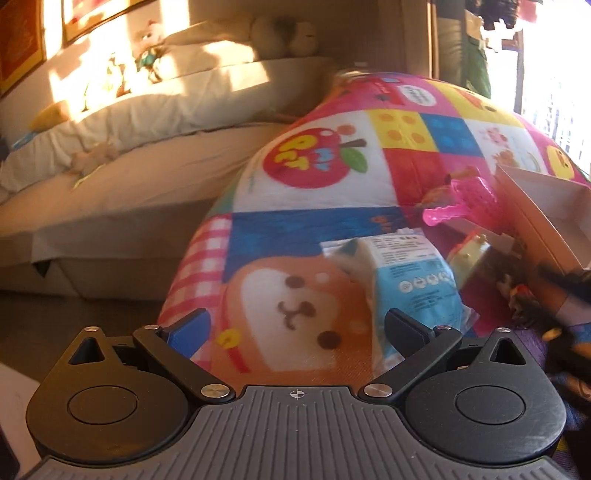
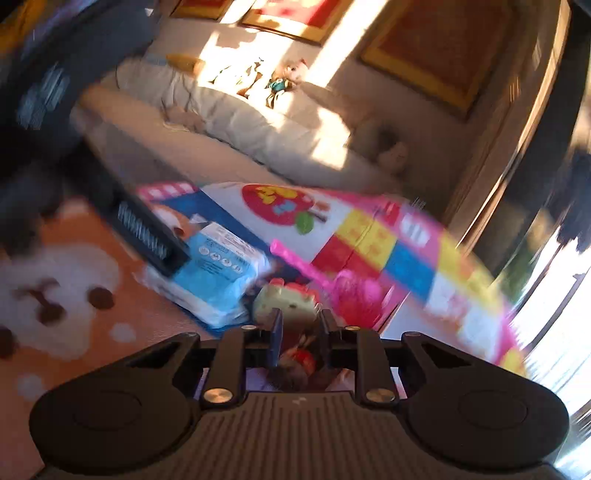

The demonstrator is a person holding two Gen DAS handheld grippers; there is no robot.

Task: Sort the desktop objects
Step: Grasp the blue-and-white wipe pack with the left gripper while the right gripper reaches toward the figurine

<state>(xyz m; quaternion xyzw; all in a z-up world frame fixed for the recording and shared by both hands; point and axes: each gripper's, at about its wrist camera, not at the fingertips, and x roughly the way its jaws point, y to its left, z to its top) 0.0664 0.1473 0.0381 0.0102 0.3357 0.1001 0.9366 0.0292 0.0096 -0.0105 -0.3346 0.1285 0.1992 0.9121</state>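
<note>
The right tongs [image 2: 298,330] stand nearly together around a small red toy [image 2: 301,360], apparently clamped for sorting. The left tongs [image 1: 295,334] hang apart, empty, over the patterned counter [image 1: 369,192] beside the blue packet [image 1: 417,280].

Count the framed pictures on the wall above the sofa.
3 in the right wrist view: a large red gold-framed picture at right, a red-and-white one centre top, and a third cropped; others may be out of frame.

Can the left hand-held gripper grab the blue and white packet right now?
Probably yes. The left hand-held gripper has its jaws wide open with nothing between them, and the blue and white packet lies on the colourful mat just ahead, by the right finger. Nothing sits on it.
</note>
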